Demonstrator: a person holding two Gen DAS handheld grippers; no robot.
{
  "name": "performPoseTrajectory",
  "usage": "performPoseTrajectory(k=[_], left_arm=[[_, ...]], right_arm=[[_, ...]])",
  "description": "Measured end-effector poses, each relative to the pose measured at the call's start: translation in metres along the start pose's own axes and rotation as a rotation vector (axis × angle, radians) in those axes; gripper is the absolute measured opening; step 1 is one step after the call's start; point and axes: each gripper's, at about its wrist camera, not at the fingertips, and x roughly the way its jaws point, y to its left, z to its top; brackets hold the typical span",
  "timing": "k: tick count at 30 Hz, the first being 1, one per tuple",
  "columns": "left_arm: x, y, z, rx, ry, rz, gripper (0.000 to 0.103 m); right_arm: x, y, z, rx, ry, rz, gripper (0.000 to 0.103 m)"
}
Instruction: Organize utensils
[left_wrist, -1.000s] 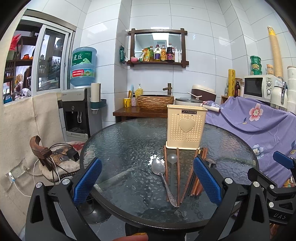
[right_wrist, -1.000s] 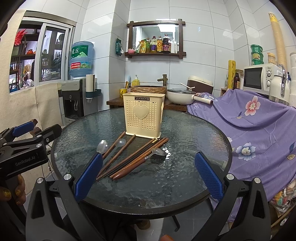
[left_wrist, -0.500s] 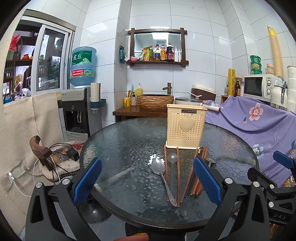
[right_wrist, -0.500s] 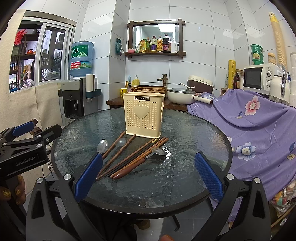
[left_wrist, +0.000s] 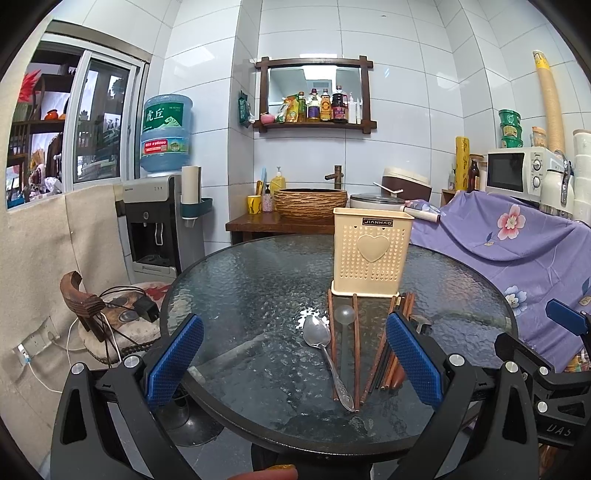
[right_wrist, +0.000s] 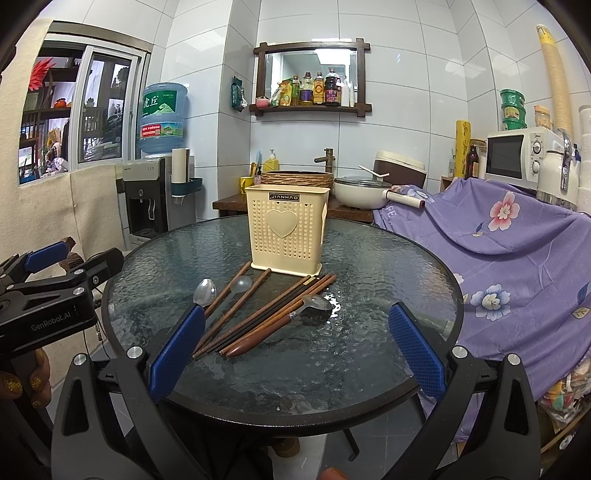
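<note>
With both the left claw (left_wrist: 293, 360) and right claw (right_wrist: 295, 347) spread wide and empty over the desk's near edge, we should lift one brown wooden chopstick (right_wrist: 236, 310) lying before the cream perforated plastic holder (right_wrist: 286, 230), pinching mid-length.
</note>
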Motion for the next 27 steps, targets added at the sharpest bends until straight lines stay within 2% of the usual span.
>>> performPoseTrajectory(k=[27], left_arm=[[0.0000,0.0011,0.0005,-0.003,0.008,-0.008,0.097]], right_arm=[[-0.0005,-0.0026,-0.0014,0.015,0.005,-0.007,0.098]])
